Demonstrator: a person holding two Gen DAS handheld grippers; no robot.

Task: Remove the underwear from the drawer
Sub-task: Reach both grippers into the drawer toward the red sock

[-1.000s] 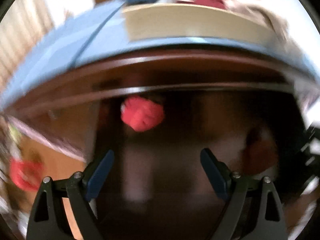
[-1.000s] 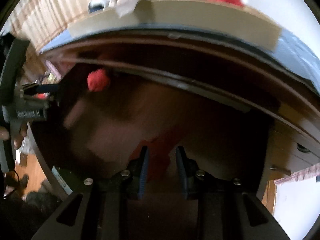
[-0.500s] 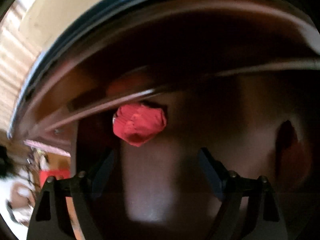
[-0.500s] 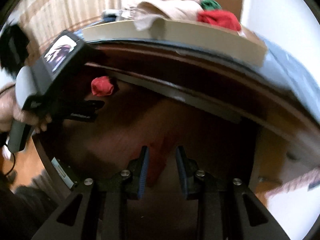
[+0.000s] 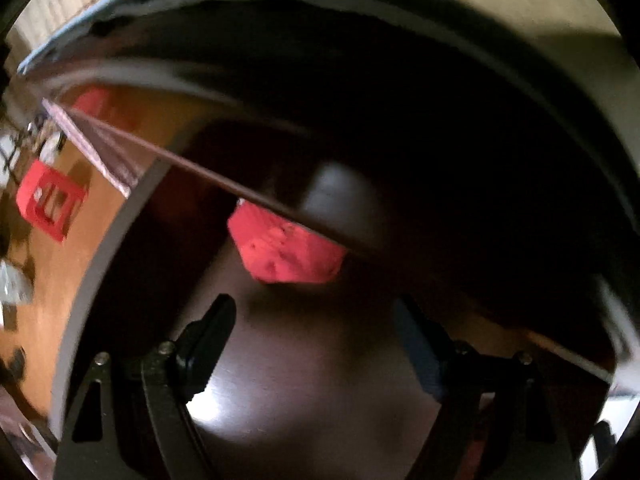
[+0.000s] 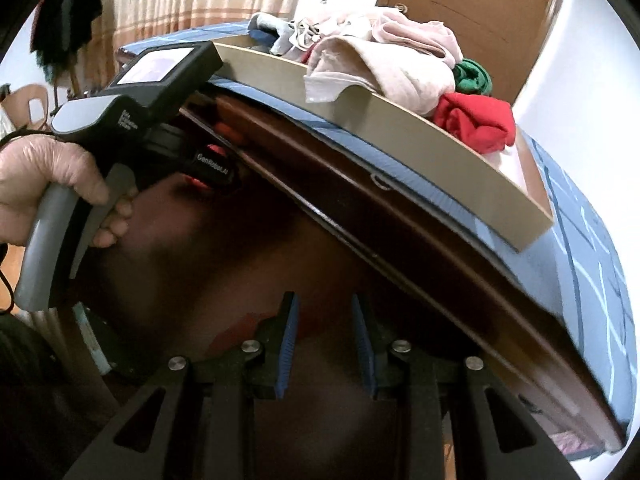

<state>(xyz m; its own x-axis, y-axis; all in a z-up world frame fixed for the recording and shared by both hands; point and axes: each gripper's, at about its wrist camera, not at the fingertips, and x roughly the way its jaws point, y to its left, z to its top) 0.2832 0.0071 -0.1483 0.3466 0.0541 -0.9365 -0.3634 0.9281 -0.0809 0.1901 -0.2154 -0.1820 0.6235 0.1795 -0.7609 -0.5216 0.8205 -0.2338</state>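
Since the earlier frames the left gripper [image 5: 316,320] has dropped closer over the drawer [image 5: 280,400], and the single red rolled underwear [image 5: 286,254] now looms larger, at twelve o'clock from its fingers, apart from them and partly tucked under the drawer's upper edge. Its jaws are closing with nothing between them. One right gripper [image 6: 326,340]: jaws narrow; a dim reddish cloth shows at their tips, but whether the pads press on it cannot be told. One hand [image 6: 52,188], at nine o'clock in the right view, grips the left tool's grey handle. One tan tray [image 6: 400,128] on the blue bedcover [image 6: 580,240] at one o'clock holds a pile of pale pink clothes [image 6: 380,64], one green item [image 6: 474,76] and one red item [image 6: 474,120]. One red crate [image 5: 48,200] stands on the floor at nine o'clock in the left view.
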